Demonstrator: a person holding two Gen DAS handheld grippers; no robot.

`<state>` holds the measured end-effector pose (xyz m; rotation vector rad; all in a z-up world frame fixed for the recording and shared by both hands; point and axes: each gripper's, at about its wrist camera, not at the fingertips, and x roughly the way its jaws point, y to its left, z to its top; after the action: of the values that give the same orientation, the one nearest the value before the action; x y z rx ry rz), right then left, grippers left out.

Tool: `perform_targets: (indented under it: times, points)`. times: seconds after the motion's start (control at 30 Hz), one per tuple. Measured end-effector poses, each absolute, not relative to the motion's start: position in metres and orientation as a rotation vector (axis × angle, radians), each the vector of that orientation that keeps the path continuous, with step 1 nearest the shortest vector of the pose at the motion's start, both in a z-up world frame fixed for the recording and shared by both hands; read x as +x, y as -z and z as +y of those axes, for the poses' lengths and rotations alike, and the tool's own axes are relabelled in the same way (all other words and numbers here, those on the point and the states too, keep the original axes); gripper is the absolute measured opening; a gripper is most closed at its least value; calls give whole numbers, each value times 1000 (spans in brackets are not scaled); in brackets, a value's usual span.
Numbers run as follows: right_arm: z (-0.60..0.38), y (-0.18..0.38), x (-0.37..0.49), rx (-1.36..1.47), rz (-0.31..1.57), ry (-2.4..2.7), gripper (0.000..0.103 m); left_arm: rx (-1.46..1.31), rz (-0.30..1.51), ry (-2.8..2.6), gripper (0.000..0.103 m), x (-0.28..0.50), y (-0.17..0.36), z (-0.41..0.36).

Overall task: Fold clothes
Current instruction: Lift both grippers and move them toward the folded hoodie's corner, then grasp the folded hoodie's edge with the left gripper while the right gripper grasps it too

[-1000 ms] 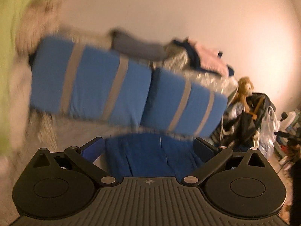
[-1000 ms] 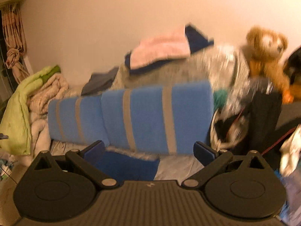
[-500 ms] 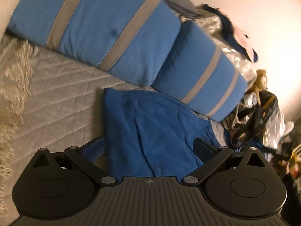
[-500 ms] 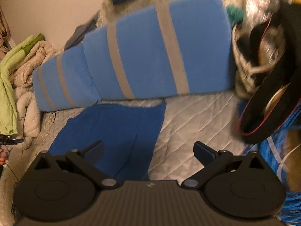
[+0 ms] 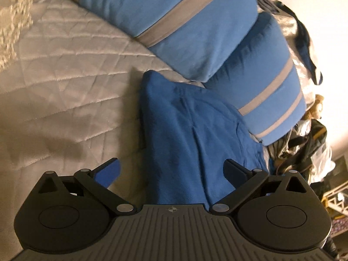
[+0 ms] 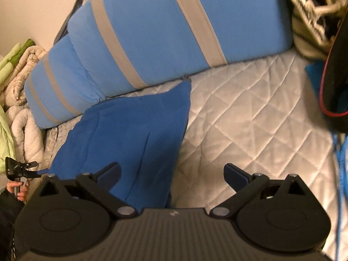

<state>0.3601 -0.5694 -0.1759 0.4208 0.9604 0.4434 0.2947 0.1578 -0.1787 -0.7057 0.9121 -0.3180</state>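
A dark blue garment lies flat on the quilted grey bedcover, its far edge against the striped pillows. My left gripper hovers open over the garment's near left part, nothing between its fingers. In the right wrist view the same blue garment spreads left of centre. My right gripper is open above its right edge, the left finger over cloth and the right finger over bare quilt. The left gripper shows at the far left edge of that view, held by a hand.
Two blue pillows with grey stripes lie along the bed's far side. Beige and green blankets pile at the left. A black bag with red trim and cluttered items crowd the right side.
Both cameras have tipped down from the wall and pillows toward the bed and moved closer. The blue garment now fills the view beneath both open grippers.
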Motion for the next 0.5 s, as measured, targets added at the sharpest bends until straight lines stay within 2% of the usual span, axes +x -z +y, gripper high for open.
perform_targets:
  times: [0.23, 0.5]
  points:
    - [-554, 213, 385, 472, 1011, -469, 102, -764, 934, 331, 103, 305, 205, 160]
    - [-551, 247, 409, 675, 1012, -509, 102, -847, 905, 368, 103, 309, 210, 160]
